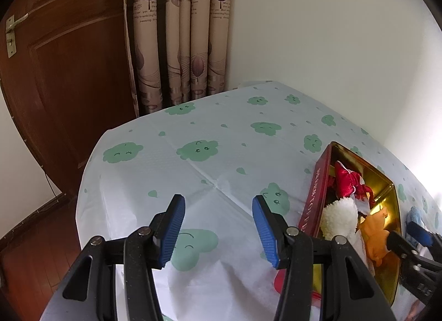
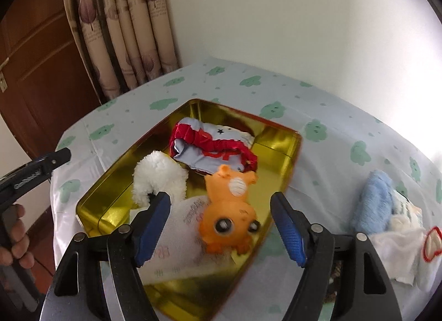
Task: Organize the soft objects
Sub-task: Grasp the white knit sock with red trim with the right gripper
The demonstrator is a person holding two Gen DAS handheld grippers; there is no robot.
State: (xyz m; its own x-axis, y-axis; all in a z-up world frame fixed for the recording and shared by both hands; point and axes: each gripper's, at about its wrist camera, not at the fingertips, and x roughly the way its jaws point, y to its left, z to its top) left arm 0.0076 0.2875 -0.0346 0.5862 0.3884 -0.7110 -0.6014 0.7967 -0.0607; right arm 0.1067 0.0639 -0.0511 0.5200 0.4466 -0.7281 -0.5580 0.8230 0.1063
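Observation:
A gold tin box (image 2: 279,138) with red outer walls (image 1: 315,199) stands on the table. In it lie a red and grey cloth (image 2: 212,144), a white fluffy piece (image 2: 160,177), a white printed cloth (image 2: 179,238) and an orange plush toy (image 2: 232,210), which looks blurred. My right gripper (image 2: 221,230) is open right above the toy, and part of it (image 1: 411,241) shows in the left wrist view. My left gripper (image 1: 218,230) is open and empty over the tablecloth, left of the box. A blue towel (image 2: 375,202) and white cloths (image 2: 403,249) lie right of the box.
The table has a white cloth with green cloud prints (image 1: 199,150). A patterned curtain (image 1: 179,31) and a brown wooden door (image 1: 63,58) stand behind it. A white wall (image 1: 331,31) borders the far right side.

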